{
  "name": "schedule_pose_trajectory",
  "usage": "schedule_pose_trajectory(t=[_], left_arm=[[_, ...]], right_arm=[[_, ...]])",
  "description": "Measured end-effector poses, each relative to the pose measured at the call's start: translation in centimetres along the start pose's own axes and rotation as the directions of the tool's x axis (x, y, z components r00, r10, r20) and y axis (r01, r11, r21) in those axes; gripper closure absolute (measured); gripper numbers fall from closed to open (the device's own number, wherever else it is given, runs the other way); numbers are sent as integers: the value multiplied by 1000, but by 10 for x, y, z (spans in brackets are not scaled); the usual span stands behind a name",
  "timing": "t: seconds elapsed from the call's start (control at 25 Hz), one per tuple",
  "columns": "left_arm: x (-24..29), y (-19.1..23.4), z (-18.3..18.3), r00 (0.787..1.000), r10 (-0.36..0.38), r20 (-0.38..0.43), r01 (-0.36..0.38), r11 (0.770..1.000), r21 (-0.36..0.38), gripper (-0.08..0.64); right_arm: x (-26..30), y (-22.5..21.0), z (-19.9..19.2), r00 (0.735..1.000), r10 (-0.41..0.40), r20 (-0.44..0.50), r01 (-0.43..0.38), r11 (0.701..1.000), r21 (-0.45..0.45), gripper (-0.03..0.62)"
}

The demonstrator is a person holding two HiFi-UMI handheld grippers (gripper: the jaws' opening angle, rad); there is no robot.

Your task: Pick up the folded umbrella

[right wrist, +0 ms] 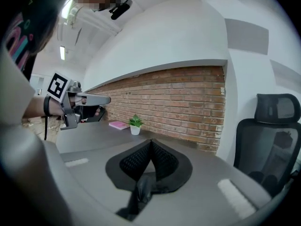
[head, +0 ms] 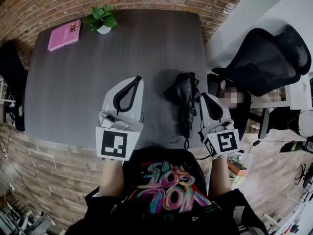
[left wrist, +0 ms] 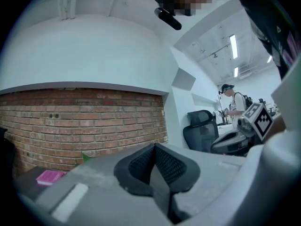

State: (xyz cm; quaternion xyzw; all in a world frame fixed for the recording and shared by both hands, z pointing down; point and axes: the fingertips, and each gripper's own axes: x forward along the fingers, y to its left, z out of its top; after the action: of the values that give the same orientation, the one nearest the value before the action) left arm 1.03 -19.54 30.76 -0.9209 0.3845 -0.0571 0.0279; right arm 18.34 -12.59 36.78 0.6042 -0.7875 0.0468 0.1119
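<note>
You have not made the pickup yet. The folded umbrella lies on the table near its right edge, handle end toward you, and neither tool has it. Your right gripper sits just beside it on the right, jaws pressed fully together with nothing between the tips. A dark lump shows low at the root of those jaws in the right gripper view, and I cannot tell whether it is part of the tool or a scrap of fabric. Your left gripper hovers over the table to the umbrella's left, apart from it, its jaws likewise closed on nothing. By my reading nearly everything is left: open one tool, bring it around the bundle, close and lift. The umbrella is black, soft cloth gathered in loose, uneven folds around a stiff core. It is bulkier at the far end and narrows to a slim handle with a thin strap loop by the table's near edge; expect the fabric to give before the pads bite. The tabletop is dark grey and matte, with a fine wood-like grain. The jaw pads are black with a gridded, rubbery face, set in smooth pale grey shells. At the table's far end are a pink book and a small potted plant.
</note>
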Motion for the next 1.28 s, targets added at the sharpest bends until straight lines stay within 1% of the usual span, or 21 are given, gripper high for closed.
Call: schedule_pose_trajectory(t=[0.2,0.44,0.52,0.76,0.84,0.92,1.04,1.2,1.28], left_arm=[[7,-1,-9,1000,-3,-21,3,1000,2,558],[10,-5,-18,999,-6,-39,6,1000,-5,558],[10,-5,-22,999,-2,-53,2,1000,-12,558],[9,-1,-33,997,9,-76,-10,1000,-18,558],[7,1,-35,997,17,-80,-19,1000,-19,558],[7,3,-38,996,23,-86,-24,1000,-13,558],[5,8,-41,995,35,-97,-37,999,-14,558],[3,12,-41,994,47,-101,-48,999,-9,558],[2,15,-40,994,51,-100,-52,999,-5,558]], right_arm=[[9,-5,-24,998,-7,-55,9,1000,29,592],[17,-1,-57,990,21,-141,-19,1000,17,539],[19,0,-67,986,28,-162,-24,999,27,518],[30,0,-97,974,50,-222,-32,996,86,411],[35,1,-108,968,66,-244,-41,993,109,362],[39,2,-119,961,76,-267,-45,992,122,335],[44,1,-134,951,68,-302,-33,992,121,289],[50,2,-153,927,59,-371,-36,997,70,272],[55,0,-162,916,46,-399,-22,998,65,263]])
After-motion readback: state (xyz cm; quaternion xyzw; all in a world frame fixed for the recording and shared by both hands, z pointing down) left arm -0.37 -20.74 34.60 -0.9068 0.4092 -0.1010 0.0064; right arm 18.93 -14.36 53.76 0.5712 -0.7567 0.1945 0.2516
